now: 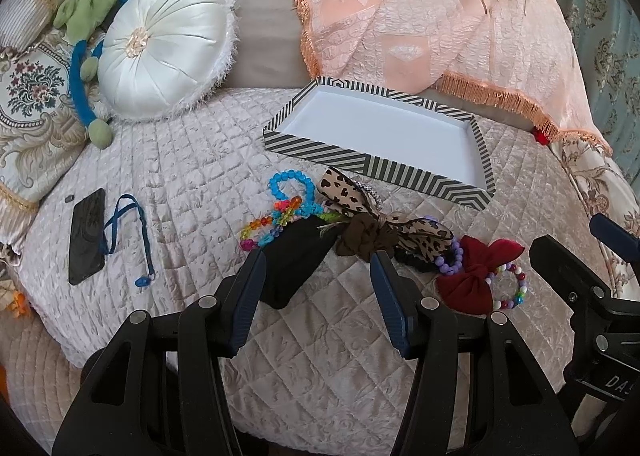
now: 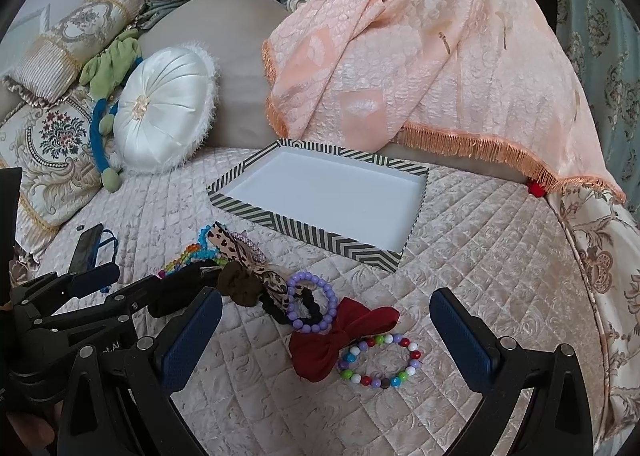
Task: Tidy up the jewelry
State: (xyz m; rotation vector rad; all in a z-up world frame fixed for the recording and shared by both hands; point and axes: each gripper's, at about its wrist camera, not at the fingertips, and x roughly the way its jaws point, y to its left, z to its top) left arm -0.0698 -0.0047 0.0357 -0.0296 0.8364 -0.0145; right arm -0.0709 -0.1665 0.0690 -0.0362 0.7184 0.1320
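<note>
The left gripper (image 1: 316, 256) is hovering with its jaws apart and empty over a black pouch (image 1: 294, 256). At its one o'clock, a brown scrunchie (image 1: 366, 236) is lying soft and light (pinch the bunched cloth). The right gripper (image 2: 326, 316) is waiting, also spread and empty. At its six o'clock, a bead bracelet (image 2: 380, 362) is looking slippery; take one side of the ring. The striped tray (image 2: 304, 234) is sitting at twelve.

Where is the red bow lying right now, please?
In the right wrist view the red bow lies on the quilted bedspread, between the purple bead bracelet and the multicoloured bead bracelet.
</note>
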